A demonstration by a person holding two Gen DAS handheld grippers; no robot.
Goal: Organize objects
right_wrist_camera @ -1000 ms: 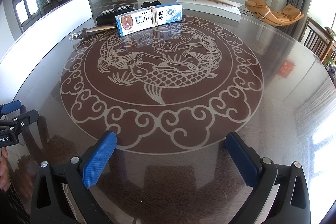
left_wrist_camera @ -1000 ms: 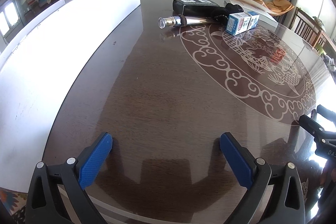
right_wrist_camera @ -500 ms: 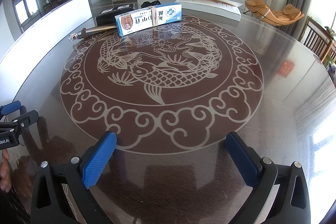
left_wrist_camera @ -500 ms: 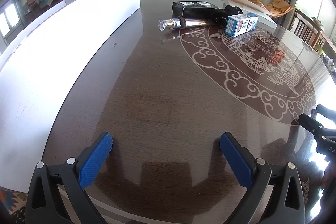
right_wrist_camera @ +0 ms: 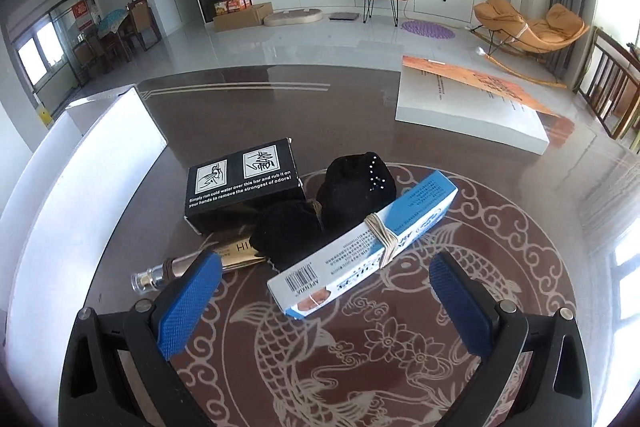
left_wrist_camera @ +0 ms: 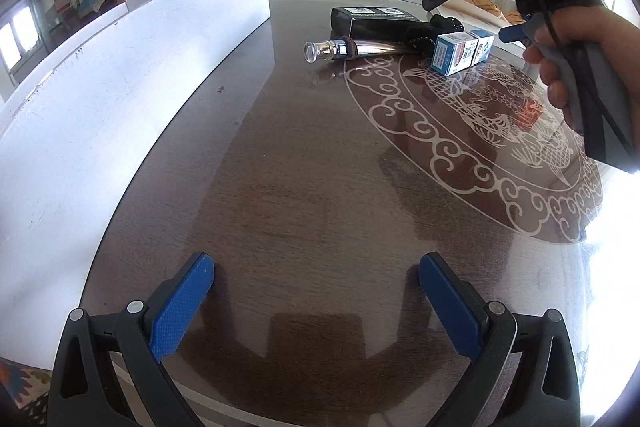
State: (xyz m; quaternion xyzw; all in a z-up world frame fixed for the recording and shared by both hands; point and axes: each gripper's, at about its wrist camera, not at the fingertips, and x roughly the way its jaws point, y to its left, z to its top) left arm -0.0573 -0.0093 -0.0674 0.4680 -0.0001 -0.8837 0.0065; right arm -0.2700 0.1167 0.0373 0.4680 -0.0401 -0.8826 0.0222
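A pile of objects lies at the far side of the dark round table [left_wrist_camera: 320, 163]. A blue-and-white box [right_wrist_camera: 362, 245] [left_wrist_camera: 462, 51] bound with a rubber band lies in front. Behind it are a black cloth item [right_wrist_camera: 320, 215], a black box [right_wrist_camera: 242, 181] [left_wrist_camera: 376, 21] and a silver-gold tube [right_wrist_camera: 192, 267] [left_wrist_camera: 352, 47]. My right gripper [right_wrist_camera: 325, 291] is open and empty, held above the table just short of the blue-and-white box. My left gripper [left_wrist_camera: 316, 297] is open and empty, low over the near table edge, far from the pile.
A long white board [left_wrist_camera: 100, 115] [right_wrist_camera: 60, 195] runs along the table's left edge. A white-and-orange flat box [right_wrist_camera: 472, 103] lies at the far right of the table. Wooden chairs [right_wrist_camera: 612, 95] stand to the right. The right hand and gripper body [left_wrist_camera: 560, 39] fill the left view's upper right.
My right gripper has risen and moved far forward across the table to just before the pile. It now shows large in the left view. The left gripper has not moved.
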